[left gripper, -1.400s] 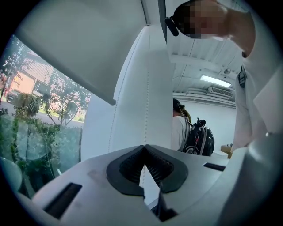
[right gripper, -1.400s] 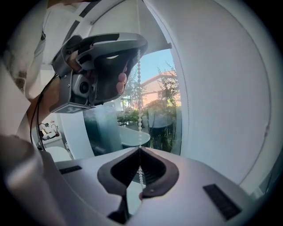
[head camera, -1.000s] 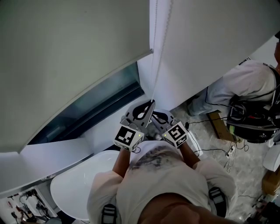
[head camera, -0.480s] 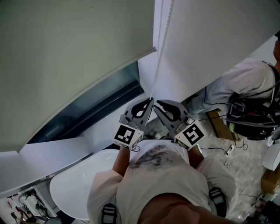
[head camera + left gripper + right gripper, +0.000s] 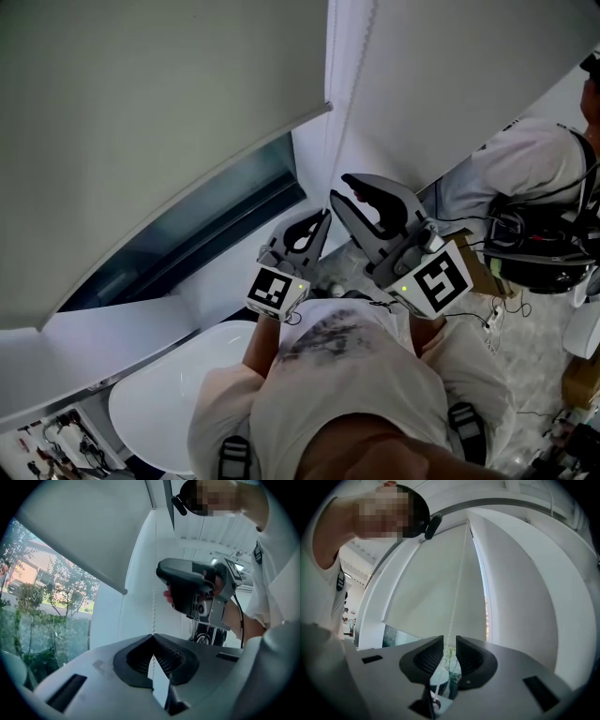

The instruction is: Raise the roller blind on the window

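Observation:
The pale roller blind covers most of the window, and its bottom bar slants above a strip of dark glass. A white bead chain hangs beside the blind's right edge. My left gripper is shut on the bead chain low down, with the jaws meeting on it. My right gripper is higher up and stands open. In the right gripper view the chain runs through the narrow gap between the right gripper's pads.
A second person in a white shirt with a black harness stands to the right, near cables on the marbled floor. A white rounded table is below left. A white wall panel flanks the chain.
My right gripper has risen from beside the left one to a higher point on the chain. The left gripper has stayed where it was, shut on the chain.

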